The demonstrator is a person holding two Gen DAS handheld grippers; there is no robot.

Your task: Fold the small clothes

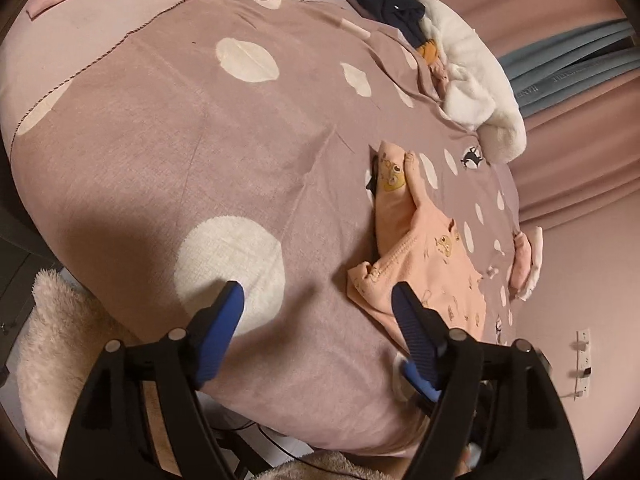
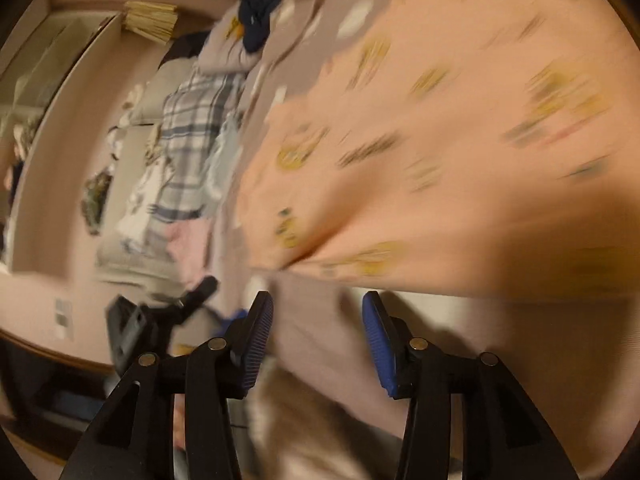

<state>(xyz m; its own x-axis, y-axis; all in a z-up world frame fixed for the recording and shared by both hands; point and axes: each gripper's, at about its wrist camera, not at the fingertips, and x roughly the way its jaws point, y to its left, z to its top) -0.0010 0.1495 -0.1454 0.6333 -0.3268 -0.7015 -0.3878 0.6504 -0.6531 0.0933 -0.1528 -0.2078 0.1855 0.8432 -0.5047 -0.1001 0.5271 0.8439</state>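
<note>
A small peach baby garment (image 1: 424,248) with yellow bear prints and a zipper lies crumpled on the mauve polka-dot blanket (image 1: 192,128), at the right of the left wrist view. My left gripper (image 1: 318,294) is open and empty above the blanket, its right finger close to the garment's near corner. In the blurred right wrist view the same garment (image 2: 440,152) fills the upper right. My right gripper (image 2: 318,304) is open and empty just below the garment's near edge.
A white fluffy blanket (image 1: 476,80) and dark navy clothes (image 1: 396,8) sit at the bed's far right edge. Small folded pink items (image 1: 526,260) lie right of the garment. A plaid cloth (image 2: 192,144) and a fluffy cream rug (image 1: 60,340) are off the bed.
</note>
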